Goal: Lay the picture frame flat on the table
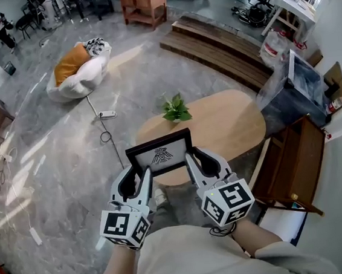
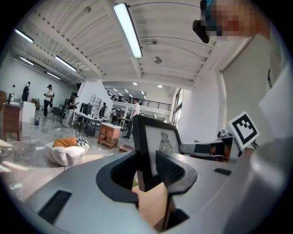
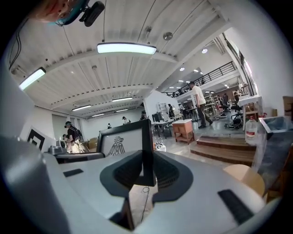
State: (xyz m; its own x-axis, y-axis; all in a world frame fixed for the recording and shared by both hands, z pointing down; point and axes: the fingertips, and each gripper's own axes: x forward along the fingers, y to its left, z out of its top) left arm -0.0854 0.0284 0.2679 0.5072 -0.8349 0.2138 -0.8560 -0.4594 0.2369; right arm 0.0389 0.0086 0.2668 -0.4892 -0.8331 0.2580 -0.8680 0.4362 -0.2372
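Note:
A black picture frame [image 1: 160, 154] with a white print of a bird figure is held upright in the air above the near edge of the round wooden table [image 1: 230, 124]. My left gripper [image 1: 143, 174] is shut on the frame's left side, its pads pressing the black border [image 2: 139, 151]. My right gripper [image 1: 190, 165] is shut on the frame's right side [image 3: 147, 146]. In both gripper views the frame stands on edge between the jaws, with the table's wood showing below.
A small green potted plant [image 1: 175, 109] stands on the table's far left rim. A dark wooden cabinet [image 1: 289, 163] sits to the right of the table. A white beanbag with an orange cushion [image 1: 79, 70] and a cable with a power strip [image 1: 107, 114] lie on the floor.

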